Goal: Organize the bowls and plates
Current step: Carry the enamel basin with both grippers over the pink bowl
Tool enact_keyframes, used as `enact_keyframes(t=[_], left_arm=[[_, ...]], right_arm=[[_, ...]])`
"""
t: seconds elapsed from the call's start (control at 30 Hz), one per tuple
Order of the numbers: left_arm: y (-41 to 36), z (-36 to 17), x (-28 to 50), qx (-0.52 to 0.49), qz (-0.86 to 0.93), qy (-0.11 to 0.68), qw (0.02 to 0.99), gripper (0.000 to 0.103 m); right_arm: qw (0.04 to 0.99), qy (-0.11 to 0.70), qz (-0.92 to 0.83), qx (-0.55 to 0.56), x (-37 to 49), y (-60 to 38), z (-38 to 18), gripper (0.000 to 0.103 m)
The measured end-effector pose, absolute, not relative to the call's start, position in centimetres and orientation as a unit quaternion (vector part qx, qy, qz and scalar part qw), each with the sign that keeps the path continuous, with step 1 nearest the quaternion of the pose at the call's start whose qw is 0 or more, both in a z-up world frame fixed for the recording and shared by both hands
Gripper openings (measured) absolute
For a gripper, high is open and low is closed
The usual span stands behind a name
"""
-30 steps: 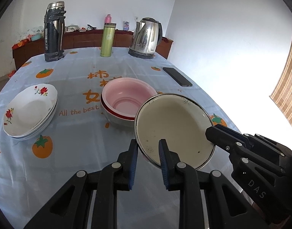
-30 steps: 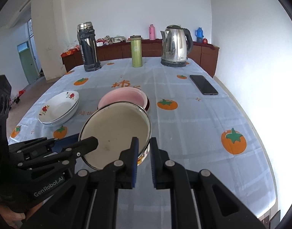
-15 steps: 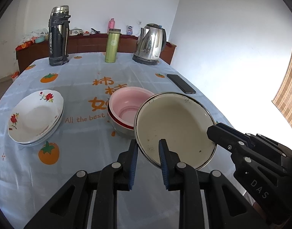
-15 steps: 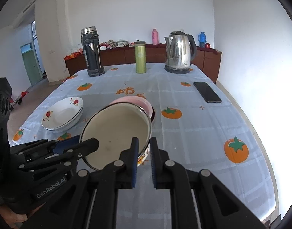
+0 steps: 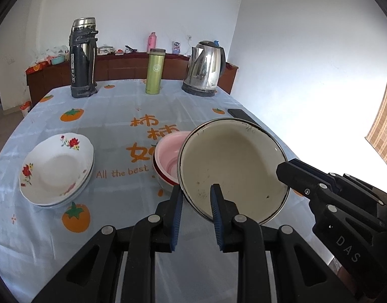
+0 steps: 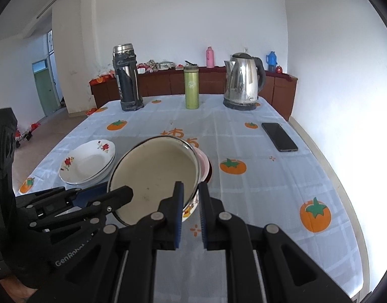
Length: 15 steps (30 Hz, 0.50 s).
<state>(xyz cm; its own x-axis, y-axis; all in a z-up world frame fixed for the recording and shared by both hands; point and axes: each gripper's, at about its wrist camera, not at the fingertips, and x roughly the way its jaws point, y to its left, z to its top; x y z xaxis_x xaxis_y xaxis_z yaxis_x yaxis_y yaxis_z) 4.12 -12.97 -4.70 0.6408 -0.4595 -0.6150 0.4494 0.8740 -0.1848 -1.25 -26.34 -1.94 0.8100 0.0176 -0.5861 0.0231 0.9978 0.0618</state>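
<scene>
Left wrist view: the left tongs point(image 5: 195, 197) pinch the near rim of the cream enamel bowl with dark rim point(image 5: 231, 166), tilted above the pink plastic bowl point(image 5: 168, 156) beside the stacked white floral plates point(image 5: 57, 169) on the tabletop point(image 5: 112, 116).

Right wrist view: the right tongs point(image 6: 191, 197) clamp the cream bowl's opposite rim.

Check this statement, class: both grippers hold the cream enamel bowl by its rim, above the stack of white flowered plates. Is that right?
Not quite. The left gripper and right gripper do hold the cream enamel bowl by its rim, but it hangs above the pink bowl, not the white flowered plates, which sit apart to the left. The left wrist view shows this.
</scene>
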Motion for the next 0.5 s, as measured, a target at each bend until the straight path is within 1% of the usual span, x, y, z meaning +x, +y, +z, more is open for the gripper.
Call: enact_keyframes(t=[0.5], left_arm=[[-13.2,-4.3,5.5,-0.005,-0.245,0.333,0.911,0.025]], right_arm=[[0.952,0.304,0.0,0.034,0.1,-26.5,-1.6,0.012]])
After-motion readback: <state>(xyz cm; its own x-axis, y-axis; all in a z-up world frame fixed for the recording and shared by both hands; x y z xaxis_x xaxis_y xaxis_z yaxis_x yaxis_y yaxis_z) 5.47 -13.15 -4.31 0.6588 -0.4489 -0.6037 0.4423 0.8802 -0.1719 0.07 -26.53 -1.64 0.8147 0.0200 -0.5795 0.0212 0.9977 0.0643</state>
